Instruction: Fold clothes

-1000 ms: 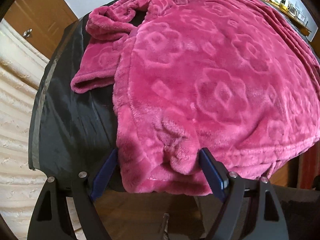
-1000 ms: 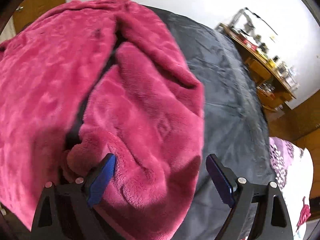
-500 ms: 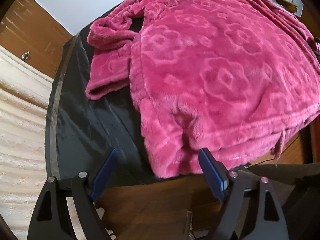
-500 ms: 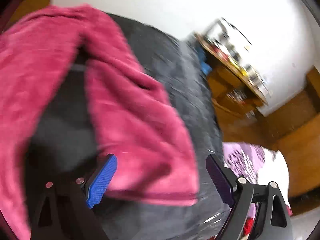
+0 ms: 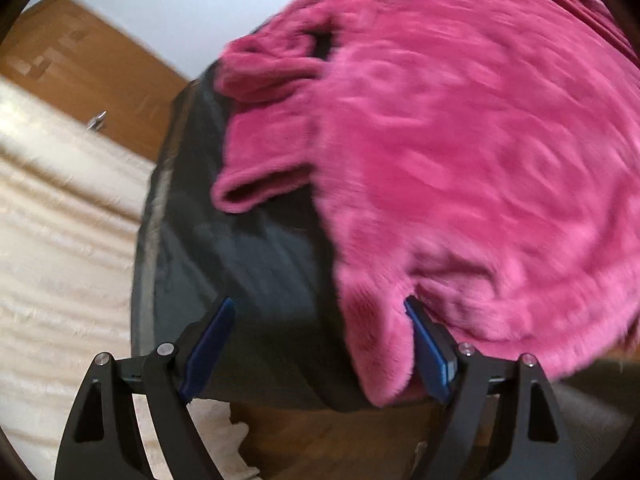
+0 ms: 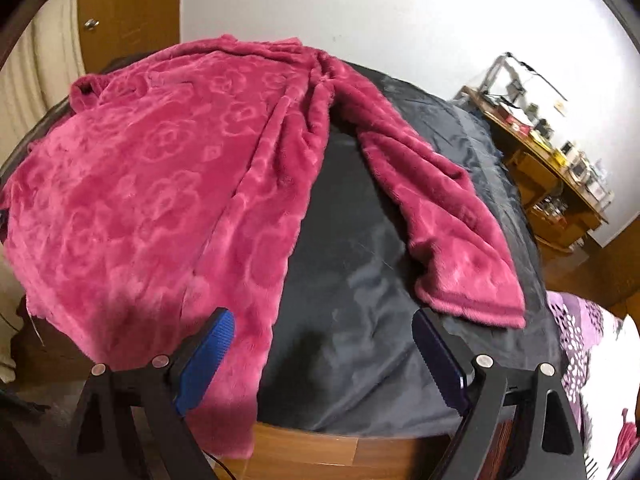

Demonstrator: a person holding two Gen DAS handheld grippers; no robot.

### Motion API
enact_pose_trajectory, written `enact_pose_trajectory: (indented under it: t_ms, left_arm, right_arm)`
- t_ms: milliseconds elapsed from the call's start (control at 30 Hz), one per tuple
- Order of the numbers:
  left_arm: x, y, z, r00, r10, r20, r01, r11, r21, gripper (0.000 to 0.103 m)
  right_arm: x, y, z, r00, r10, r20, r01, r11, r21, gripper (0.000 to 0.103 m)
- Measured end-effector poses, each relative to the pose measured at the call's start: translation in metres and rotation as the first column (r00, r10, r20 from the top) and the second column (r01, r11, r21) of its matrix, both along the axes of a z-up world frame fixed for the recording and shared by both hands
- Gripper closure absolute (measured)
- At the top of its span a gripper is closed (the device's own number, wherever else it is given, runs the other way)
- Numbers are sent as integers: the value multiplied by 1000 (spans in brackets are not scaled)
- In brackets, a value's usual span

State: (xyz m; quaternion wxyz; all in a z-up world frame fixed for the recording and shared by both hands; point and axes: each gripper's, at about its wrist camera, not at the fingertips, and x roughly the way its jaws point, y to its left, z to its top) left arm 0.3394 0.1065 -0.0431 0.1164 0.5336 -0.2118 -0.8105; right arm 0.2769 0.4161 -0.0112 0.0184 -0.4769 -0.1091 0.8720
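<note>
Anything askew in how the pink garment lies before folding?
Yes. The pink garment hangs over the near edge of the dark cover, its right sleeve splays outward, and the left sleeve lies bunched. Both grippers are open.

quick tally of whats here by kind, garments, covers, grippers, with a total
Pink fleece robe: 1
Black cover on the table: 1
Grippers: 2, the left gripper and the right gripper, both open and holding nothing
Total: 4
</note>
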Motion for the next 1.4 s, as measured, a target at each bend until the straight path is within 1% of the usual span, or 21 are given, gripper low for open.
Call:
enact_pose_trajectory:
  t_ms: [67, 133, 233, 333, 433, 600, 767, 833, 900, 933, 1000, 1033, 1067, 1100, 1133, 1167, 1200, 1233, 1300, 1333, 1400]
  left_arm:
    - [0, -4, 8, 998, 41, -38, -40, 998, 46, 17]
    - [3, -4, 12, 997, 40, -68, -37, 998, 46, 16]
    - [8, -5, 13, 994, 11, -110, -8, 1000, 26, 16]
    - [10, -13, 11, 990, -15, -142, 18, 1000, 16, 16]
    - [14, -18, 3, 989, -44, -138, 48, 999, 21, 16]
    - [19, -3, -12, 981, -140, -138, 132, 989, -66, 16]
    - [25, 13, -19, 956, -256, -140, 231, 958, -172, 16]
    - [22, 14, -19, 956, -261, -132, 236, 955, -177, 16]
    - [18, 12, -17, 963, -243, -120, 223, 962, -157, 17]
    - [16, 11, -17, 966, -232, -112, 215, 966, -142, 18]
    - [15, 11, -16, 970, -224, -96, 214, 971, -106, 26]
    - [16, 11, -15, 970, -229, -84, 222, 971, -84, 36]
    - [17, 11, -15, 969, -237, -74, 233, 970, -70, 45]
    - [19, 13, -16, 966, -249, -64, 245, 967, -64, 50]
    - [21, 15, -17, 964, -262, -55, 258, 964, -61, 60]
    - [23, 17, -19, 961, -274, -46, 272, 961, -58, 70]
    - [25, 20, -21, 957, -287, -37, 285, 957, -55, 74]
    - [27, 21, -22, 955, -295, -33, 294, 955, -52, 79]
    - [30, 22, -23, 952, -304, -39, 302, 952, -46, 81]
    - [32, 21, -22, 952, -304, -45, 303, 952, -36, 82]
    - [36, 17, -19, 951, -304, -63, 303, 953, -23, 82]
  right_arm:
    - [13, 5, 1, 998, -56, -3, 56, 998, -22, 12]
    - [28, 9, 0, 993, -116, 0, 115, 992, -51, 12]
    - [54, 6, -11, 983, -179, 46, 182, 979, -92, 12]
    - [76, -11, -22, 978, -183, 103, 192, 978, -87, 12]
    - [86, -29, -27, 978, -167, 125, 176, 982, -65, 12]
    - [103, -57, -33, 981, -147, 123, 155, 986, -55, 12]
    - [114, -65, -48, 977, -173, 124, 175, 985, -5, 12]
    - [110, -59, -52, 972, -204, 115, 206, 979, -1, 12]
    - [103, -57, -55, 970, -221, 97, 219, 975, 29, 12]
    - [98, -58, -57, 972, -218, 88, 213, 975, 61, 12]
    - [87, -67, -63, 981, -179, 72, 165, 973, 163, 12]
    - [82, -72, -66, 985, -159, 68, 141, 967, 211, 12]
    - [79, -75, -69, 987, -145, 64, 126, 963, 238, 12]
    - [77, -77, -72, 989, -132, 61, 111, 958, 265, 12]
    - [74, -79, -73, 990, -125, 59, 104, 955, 277, 13]
    - [72, -77, -72, 990, -129, 57, 110, 957, 267, 25]
    - [70, -75, -70, 989, -135, 55, 117, 961, 251, 51]
    - [68, -73, -67, 989, -141, 53, 125, 964, 234, 66]
    - [64, -71, -62, 989, -145, 43, 133, 969, 209, 67]
    - [62, -70, -59, 989, -141, 36, 131, 970, 204, 70]
    - [60, -70, -49, 989, -147, 3, 143, 969, 200, 72]
